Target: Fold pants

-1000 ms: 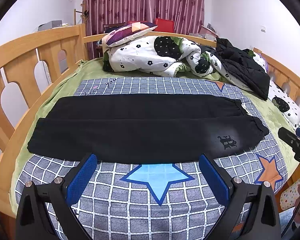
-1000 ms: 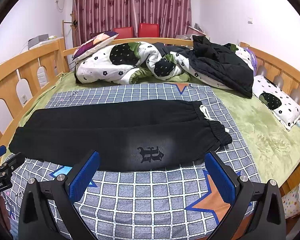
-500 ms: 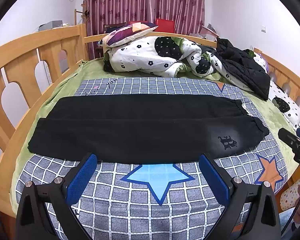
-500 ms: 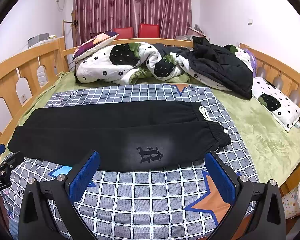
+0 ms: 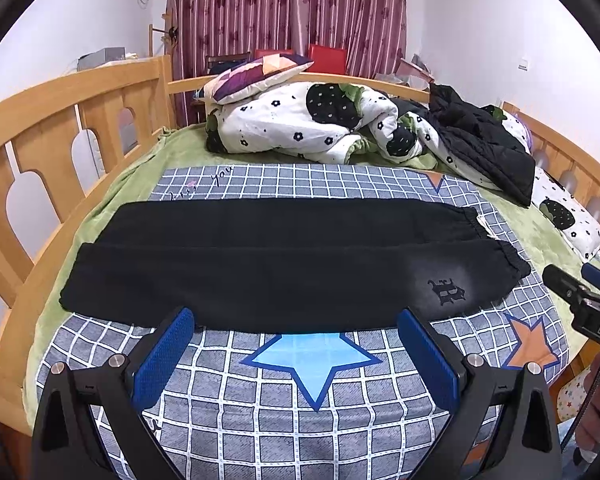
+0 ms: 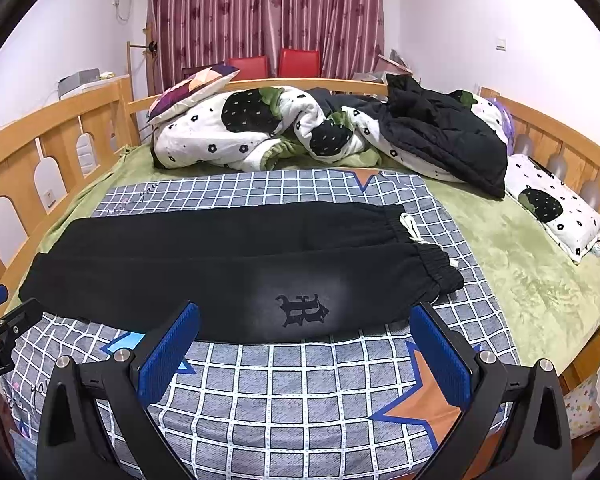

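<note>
pants (image 5: 284, 276) lie crosswise just ahead of both grippers, waistband toward right gripper (image 6: 304, 348) (left gripper (image 5: 296, 350) nearer cuffs); fingers wide apart, empty

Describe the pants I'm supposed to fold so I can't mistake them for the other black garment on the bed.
On the wooden bed, find the checked star-print blanket nearest the cameras. The pants lie flat across it, elastic waistband on the right. Unlike the crumpled black jacket by the bedding behind, they bear a dark emblem on a faded grey patch.

pants (image 6: 228, 276) slightly lower in right view, right gripper (image 6: 304, 332) edged closer
</note>
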A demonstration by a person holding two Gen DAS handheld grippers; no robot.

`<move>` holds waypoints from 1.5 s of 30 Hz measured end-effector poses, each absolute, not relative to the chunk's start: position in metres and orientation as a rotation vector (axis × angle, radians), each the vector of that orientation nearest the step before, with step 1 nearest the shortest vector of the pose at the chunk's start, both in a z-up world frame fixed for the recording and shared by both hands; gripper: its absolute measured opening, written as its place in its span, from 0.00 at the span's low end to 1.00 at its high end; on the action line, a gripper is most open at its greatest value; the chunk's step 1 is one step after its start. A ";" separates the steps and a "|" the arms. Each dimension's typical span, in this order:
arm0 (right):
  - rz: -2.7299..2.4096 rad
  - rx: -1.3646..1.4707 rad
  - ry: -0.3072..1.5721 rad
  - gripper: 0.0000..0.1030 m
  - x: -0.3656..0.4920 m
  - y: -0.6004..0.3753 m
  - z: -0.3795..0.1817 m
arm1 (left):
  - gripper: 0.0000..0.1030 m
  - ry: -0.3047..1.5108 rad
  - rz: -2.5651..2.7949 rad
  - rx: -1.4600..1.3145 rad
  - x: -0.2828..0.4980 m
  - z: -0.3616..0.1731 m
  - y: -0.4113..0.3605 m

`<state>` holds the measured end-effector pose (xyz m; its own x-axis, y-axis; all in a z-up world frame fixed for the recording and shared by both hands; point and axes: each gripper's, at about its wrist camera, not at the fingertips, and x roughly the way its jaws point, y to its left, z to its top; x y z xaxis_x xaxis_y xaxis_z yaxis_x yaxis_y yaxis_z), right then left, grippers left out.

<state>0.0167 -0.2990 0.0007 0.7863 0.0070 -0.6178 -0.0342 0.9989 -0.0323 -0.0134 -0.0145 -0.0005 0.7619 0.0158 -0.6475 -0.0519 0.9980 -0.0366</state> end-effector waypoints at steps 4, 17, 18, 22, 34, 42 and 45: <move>0.054 -0.013 0.664 1.00 0.009 -0.298 0.008 | 1.00 0.696 0.039 -0.058 -0.020 0.015 -0.013; 0.140 0.046 0.626 1.00 -0.023 -0.316 0.074 | 1.00 0.612 0.035 0.017 -0.044 0.101 0.001; 0.130 0.038 0.630 1.00 -0.021 -0.320 0.080 | 1.00 0.608 0.036 0.012 -0.043 0.106 0.004; 0.104 0.008 0.661 1.00 -0.003 -0.335 0.095 | 1.00 0.585 0.074 0.007 -0.031 0.110 0.022; 0.047 -0.057 0.761 1.00 0.078 -0.363 -0.001 | 0.99 0.735 0.161 -0.138 0.043 -0.015 0.116; 0.078 0.101 0.882 0.72 0.122 -0.395 -0.110 | 0.88 0.903 0.147 -0.385 0.069 -0.139 0.188; 0.082 0.205 0.913 0.66 0.127 -0.412 -0.140 | 0.86 0.916 0.170 -0.512 0.066 -0.169 0.215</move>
